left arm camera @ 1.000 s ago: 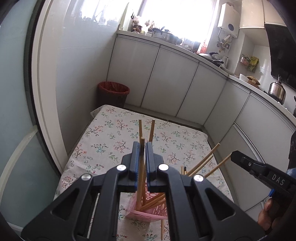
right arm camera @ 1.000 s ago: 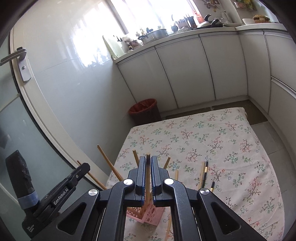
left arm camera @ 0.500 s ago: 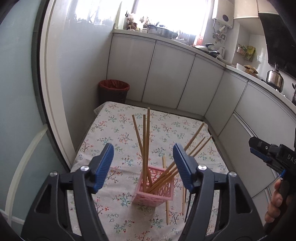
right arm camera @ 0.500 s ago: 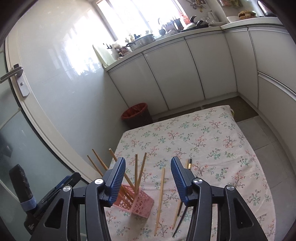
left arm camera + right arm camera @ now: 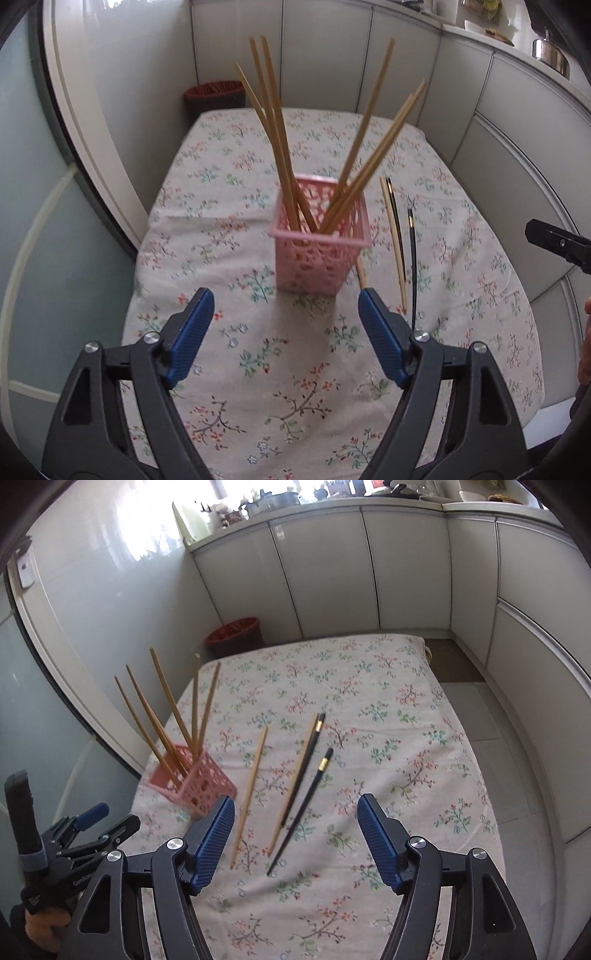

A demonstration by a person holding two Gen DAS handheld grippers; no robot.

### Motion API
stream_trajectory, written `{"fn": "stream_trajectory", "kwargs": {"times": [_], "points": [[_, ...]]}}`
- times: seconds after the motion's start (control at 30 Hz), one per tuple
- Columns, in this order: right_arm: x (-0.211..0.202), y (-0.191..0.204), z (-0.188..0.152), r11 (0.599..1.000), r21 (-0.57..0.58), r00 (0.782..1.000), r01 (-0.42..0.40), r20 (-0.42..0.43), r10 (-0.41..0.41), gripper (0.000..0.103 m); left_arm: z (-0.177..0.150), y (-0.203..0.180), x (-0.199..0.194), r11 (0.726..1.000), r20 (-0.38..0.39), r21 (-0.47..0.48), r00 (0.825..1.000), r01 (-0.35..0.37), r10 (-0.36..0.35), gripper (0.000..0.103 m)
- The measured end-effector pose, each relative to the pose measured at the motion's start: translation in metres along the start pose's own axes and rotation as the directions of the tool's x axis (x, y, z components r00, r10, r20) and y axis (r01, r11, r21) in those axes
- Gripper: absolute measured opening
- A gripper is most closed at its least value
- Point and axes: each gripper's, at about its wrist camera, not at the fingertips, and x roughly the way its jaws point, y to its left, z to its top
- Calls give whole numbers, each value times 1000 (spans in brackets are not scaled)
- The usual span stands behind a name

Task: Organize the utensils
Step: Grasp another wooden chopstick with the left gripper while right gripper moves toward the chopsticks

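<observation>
I see a table with a flowery cloth point(image 5: 388, 716) on it. A pink basket point(image 5: 320, 254) stands on the cloth. Beside the basket lie two wooden chopsticks point(image 5: 251, 786) and two black chopsticks point(image 5: 301, 771), flat on the cloth, close together.

My left wrist camera looks steeply down, near the pink basket point(image 5: 320, 254); my right views it obliquely from beside. Both share the floral tablecloth point(image 5: 369, 701).
</observation>
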Motion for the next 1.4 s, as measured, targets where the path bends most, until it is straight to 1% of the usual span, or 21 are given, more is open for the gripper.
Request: {"fn": "stream_trajectory", "kwargs": {"times": [0.13,0.27,0.33,0.4,0.43,0.53,0.57,0.6,0.63,0.67,0.7,0.73,0.77,0.93,0.97,1.0,1.07,1.1,1.17,1.27,1.4], "points": [[16,-4,-19,998,-57,997,39,-68,-43,70,-14,-16,18,999,-85,5,996,34,-33,80],[26,-8,-35,994,-88,991,64,-115,-74,71,-21,-30,33,996,-139,-24,986,85,-88,80],[32,-13,-40,995,-81,987,61,-141,-72,71,-24,-37,42,992,-171,-43,977,118,-124,80],[37,-18,-43,996,-66,984,60,-165,-70,71,-26,-44,52,985,-208,-58,963,161,-170,80],[39,-20,-45,996,-62,982,62,-174,-72,71,-27,-47,55,981,-212,-67,958,181,-192,80],[44,-24,-48,995,-68,979,73,-188,-85,71,-27,-55,63,977,-199,-76,957,200,-211,79],[44,-25,-48,994,-74,978,78,-189,-91,71,-26,-56,67,976,-202,-81,956,202,-214,73],[45,-26,-49,993,-79,977,82,-190,-96,71,-26,-58,71,975,-207,-87,954,205,-219,63],[45,-27,-50,993,-84,977,84,-191,-98,71,-25,-58,76,974,-215,-93,951,208,-224,58],[45,-28,-50,993,-85,977,82,-191,-97,71,-25,-59,81,972,-224,-101,948,210,-228,50],[45,-30,-51,993,-83,977,82,-192,-96,71,-26,-60,86,972,-233,-110,945,209,-229,44],[46,-32,-51,993,-79,976,82,-195,-96,71,-26,-60,90,972,-235,-114,945,205,-227,42],[46,-33,-51,994,-77,975,82,-199,-95,71,-24,-62,90,974,-216,-107,952,199,-218,40],[50,-42,-52,994,-63,973,92,-207,-103,71,-21,-74,94,981,-205,-69,960,180,-191,32],[50,-44,-52,994,-58,973,93,-208,-103,71,-21,-77,95,983,-208,-58,960,177,-185,25],[51,-45,-52,994,-53,972,95,-209,-104,71,-21,-81,96,985,-208,-45,962,168,-174,21],[52,-46,-52,994,-47,972,98,-211,-106,71,-21,-88,100,988,-208,-19,966,151,-151,16],[53,-47,-52,994,-46,971,101,-213,-108,71,-21,-91,100,990,-210,-3,968,140,-137,10],[56,-46,-53,994,-45,970,104,-218,-111,71,-20,-91,102,990,-226,5,964,143,-138,6],[59,-43,-53,993,-49,968,105,-222,-114,71,-18,-92,102,990,-255,15,958,139,-130,5],[63,-39,-51,995,-40,971,89,-221,-96,71,-20,-85,84,989,-233,72,966,132,-112,5]]}}
